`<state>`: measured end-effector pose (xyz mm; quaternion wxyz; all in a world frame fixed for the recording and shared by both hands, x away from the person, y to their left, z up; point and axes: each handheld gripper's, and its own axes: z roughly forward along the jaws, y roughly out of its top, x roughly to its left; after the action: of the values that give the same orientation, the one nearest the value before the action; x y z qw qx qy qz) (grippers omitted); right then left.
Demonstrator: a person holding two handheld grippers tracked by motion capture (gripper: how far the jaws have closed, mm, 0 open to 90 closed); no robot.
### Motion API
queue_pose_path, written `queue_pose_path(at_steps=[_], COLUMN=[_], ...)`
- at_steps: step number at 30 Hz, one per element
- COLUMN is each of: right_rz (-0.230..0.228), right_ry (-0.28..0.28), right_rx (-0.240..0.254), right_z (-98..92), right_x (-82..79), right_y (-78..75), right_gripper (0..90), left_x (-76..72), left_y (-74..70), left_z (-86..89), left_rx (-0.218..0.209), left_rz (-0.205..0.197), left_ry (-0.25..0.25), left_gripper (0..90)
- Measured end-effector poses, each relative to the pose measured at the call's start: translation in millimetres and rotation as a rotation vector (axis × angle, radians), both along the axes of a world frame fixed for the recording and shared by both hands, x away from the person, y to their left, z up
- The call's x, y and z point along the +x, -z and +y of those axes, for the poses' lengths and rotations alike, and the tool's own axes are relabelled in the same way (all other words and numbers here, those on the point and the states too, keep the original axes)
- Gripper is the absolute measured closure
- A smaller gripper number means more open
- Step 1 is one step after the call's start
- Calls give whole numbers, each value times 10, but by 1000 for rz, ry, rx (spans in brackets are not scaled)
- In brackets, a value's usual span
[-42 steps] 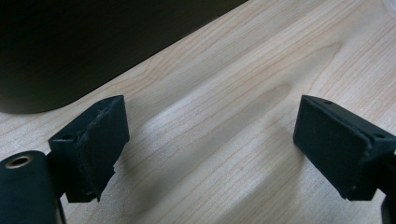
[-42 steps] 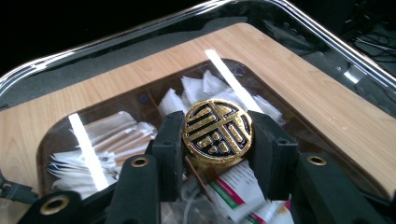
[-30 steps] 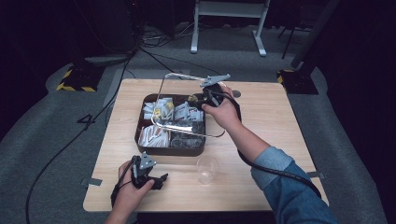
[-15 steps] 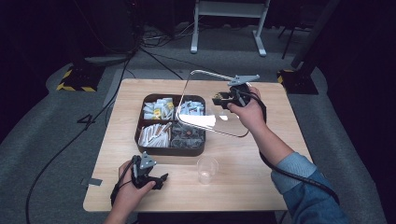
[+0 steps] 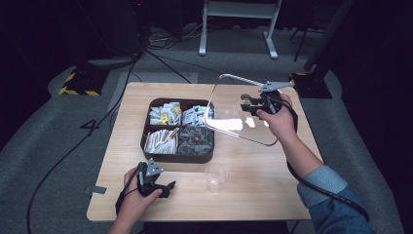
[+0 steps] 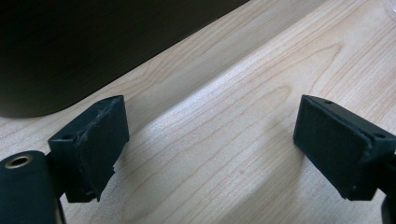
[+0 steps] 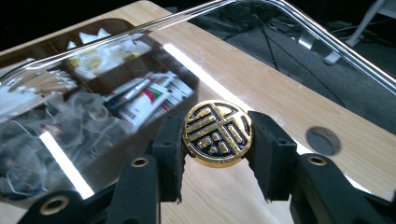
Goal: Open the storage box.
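Observation:
A dark compartment tray of sachets and packets stands mid-table. My right gripper is shut on the gold round knob of a clear square lid. It holds the lid tilted in the air to the right of the tray, overlapping the tray's right edge. In the right gripper view the jaws squeeze the knob from both sides, and the lid shows the tray's contents through it. My left gripper rests on the table near the front left. Its jaws stand wide apart with bare wood between them.
A clear plastic cup stands in front of the tray, between the two hands. The tray's dark wall lies just beyond the left gripper. A small round hole marks the tabletop at the right. Cables run over the floor behind the table.
My right gripper has lifted the clear lid off the tray and carried it up and to the right. The left gripper has stayed where it was.

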<state>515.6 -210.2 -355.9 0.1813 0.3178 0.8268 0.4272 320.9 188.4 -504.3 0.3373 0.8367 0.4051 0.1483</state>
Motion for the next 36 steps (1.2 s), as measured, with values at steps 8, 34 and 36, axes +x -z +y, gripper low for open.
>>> queue_pose_path(at_steps=[8, 34, 36], right_rz=[7, 82, 90], right_ry=[48, 228, 235], right_rx=[11, -27, -23], right_z=[-283, -1095, -1122], right_x=[-16, 98, 96], right_y=[57, 598, 633], right_gripper=[588, 588, 588], left_x=[1, 4, 4], left_y=[0, -2, -2], left_z=[-1, -1, -1], left_rx=[0, 4, 4], left_rz=[0, -2, -2], left_ry=[0, 1, 1], left_gripper=[109, 109, 109])
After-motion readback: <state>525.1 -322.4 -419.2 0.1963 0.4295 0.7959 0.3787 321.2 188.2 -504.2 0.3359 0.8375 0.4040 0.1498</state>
